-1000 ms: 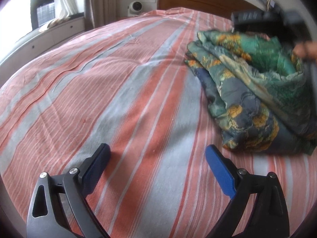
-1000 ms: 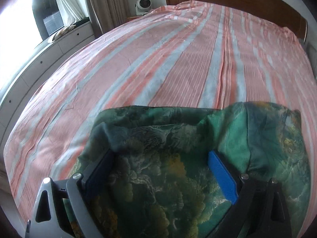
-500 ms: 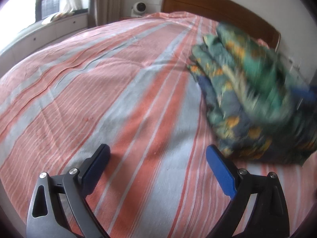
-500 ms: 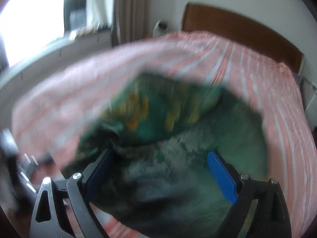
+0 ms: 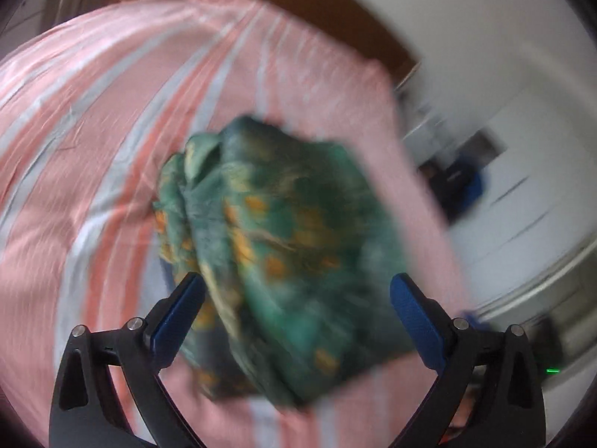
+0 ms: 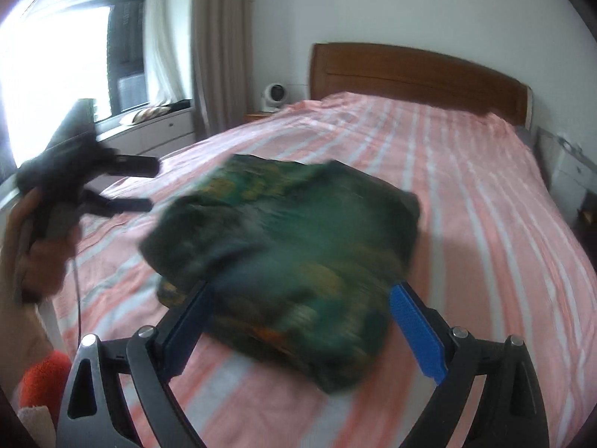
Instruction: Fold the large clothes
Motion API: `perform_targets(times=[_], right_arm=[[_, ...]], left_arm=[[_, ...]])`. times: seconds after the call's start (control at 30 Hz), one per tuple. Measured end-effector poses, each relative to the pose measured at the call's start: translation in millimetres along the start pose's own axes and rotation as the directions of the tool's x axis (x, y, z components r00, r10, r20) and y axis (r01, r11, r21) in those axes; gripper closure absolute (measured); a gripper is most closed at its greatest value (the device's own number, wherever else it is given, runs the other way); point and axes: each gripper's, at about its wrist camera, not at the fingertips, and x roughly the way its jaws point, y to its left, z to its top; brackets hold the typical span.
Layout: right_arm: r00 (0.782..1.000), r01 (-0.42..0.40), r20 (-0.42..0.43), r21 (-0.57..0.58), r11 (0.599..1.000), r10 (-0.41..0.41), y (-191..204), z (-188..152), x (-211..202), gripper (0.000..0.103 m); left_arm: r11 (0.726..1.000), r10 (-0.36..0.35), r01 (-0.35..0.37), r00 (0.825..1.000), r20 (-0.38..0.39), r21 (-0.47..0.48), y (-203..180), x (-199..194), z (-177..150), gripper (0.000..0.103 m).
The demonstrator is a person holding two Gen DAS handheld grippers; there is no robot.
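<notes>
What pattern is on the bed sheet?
The cotton-looking bed sheet has salmon-pink and pale grey-white stripes, clearest in the right wrist view.

Daylight floods in from the window (image 6: 56, 86), which is blown out to white glare. The rest of the room is evenly and softly lit, with only faint shadows. Both views are smeared by motion blur, heaviest in the left wrist view, where the green cloth (image 5: 283, 246) and the striped bed (image 5: 93, 149) streak. Fisheye distortion bends the edges, and the corners darken to black.
</notes>
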Motion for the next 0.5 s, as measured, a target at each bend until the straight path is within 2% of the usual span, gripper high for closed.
perform_targets(times=[0.03,0.07,0.13,0.17,0.2,0.3,0.37,0.43,0.47,0.5], right_arm=[[1.000,0.006,-0.015,0.031,1.000,-0.005,-11.3,-1.8,0.9,0.009],[1.000,0.003,-0.026,0.060,0.998,-0.001,-19.9,-5.1,1.3,0.009],[0.996,-0.056,-0.061,0.181,0.982,0.067,-51.4,-9.2,10.5,0.009],[0.990,-0.095,-0.077,0.261,0.961,0.119,-70.8,-12.9,18.7,0.008],[0.977,-0.147,-0.093,0.359,0.922,0.192,-91.1,-17.0,31.4,0.007],[0.910,-0.264,-0.116,0.579,0.771,0.399,-133.1,-29.5,80.2,0.006],[0.867,-0.306,-0.104,0.659,0.687,0.487,-146.7,-33.3,107.8,0.006],[0.778,-0.393,-0.046,0.742,0.543,0.627,-150.8,-34.8,146.0,0.006],[0.750,-0.406,-0.036,0.763,0.503,0.660,-148.3,-33.8,160.9,0.006],[0.738,-0.408,-0.038,0.770,0.490,0.674,-145.3,-31.9,171.7,0.003]], left_arm=[[0.998,0.069,-0.069,0.996,-0.050,0.008,4.6,19.7,1.6,0.002],[0.994,0.108,-0.107,0.989,-0.100,0.017,11.1,37.7,-0.7,0.000],[0.995,0.103,-0.104,0.980,-0.168,0.003,27.1,58.8,-8.9,0.000],[0.996,0.083,-0.089,0.979,-0.185,-0.022,35.1,64.9,-12.8,0.000],[0.996,0.070,-0.079,0.978,-0.196,-0.039,40.2,69.5,-15.2,0.000],[0.995,0.097,-0.103,0.973,-0.210,-0.017,39.8,80.7,-19.1,0.000],[0.991,0.134,-0.128,0.969,-0.205,0.043,28.9,90.1,-19.0,0.000],[0.992,0.128,-0.122,0.967,-0.221,0.042,25.1,100.6,-15.6,0.000],[0.994,0.113,-0.109,0.967,-0.230,0.028,26.5,104.6,-14.1,0.000],[0.996,0.084,-0.086,0.965,-0.248,0.000,28.6,110.1,-13.8,0.000]])
